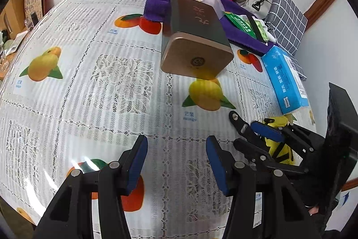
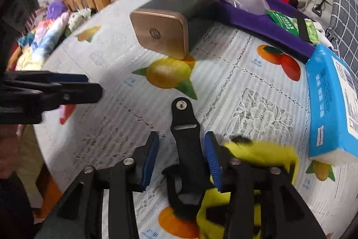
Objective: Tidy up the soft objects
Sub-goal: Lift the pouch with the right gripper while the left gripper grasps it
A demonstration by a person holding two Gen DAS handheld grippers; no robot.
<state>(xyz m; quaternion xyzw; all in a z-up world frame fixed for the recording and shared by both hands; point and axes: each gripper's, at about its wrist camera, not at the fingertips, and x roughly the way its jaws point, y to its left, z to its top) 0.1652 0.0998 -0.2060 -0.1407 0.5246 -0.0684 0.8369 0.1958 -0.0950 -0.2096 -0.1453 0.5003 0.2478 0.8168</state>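
Yellow soft toy [image 2: 257, 149] with black strap [image 2: 185, 140] between right gripper [image 2: 182, 153] fingers, jaws apart, not clamped, near table's right edge. Left gripper [image 1: 176, 162] spread, holding nothing.

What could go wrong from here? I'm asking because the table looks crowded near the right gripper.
1. The right gripper is open around only the black strap of the yellow and black soft thing; if it closes on the strap alone, the rest may dangle or slip out.
2. The blue tissue pack lies close beside it and could get nudged.
3. The left gripper, open, hovers nearby, so the two might bump.
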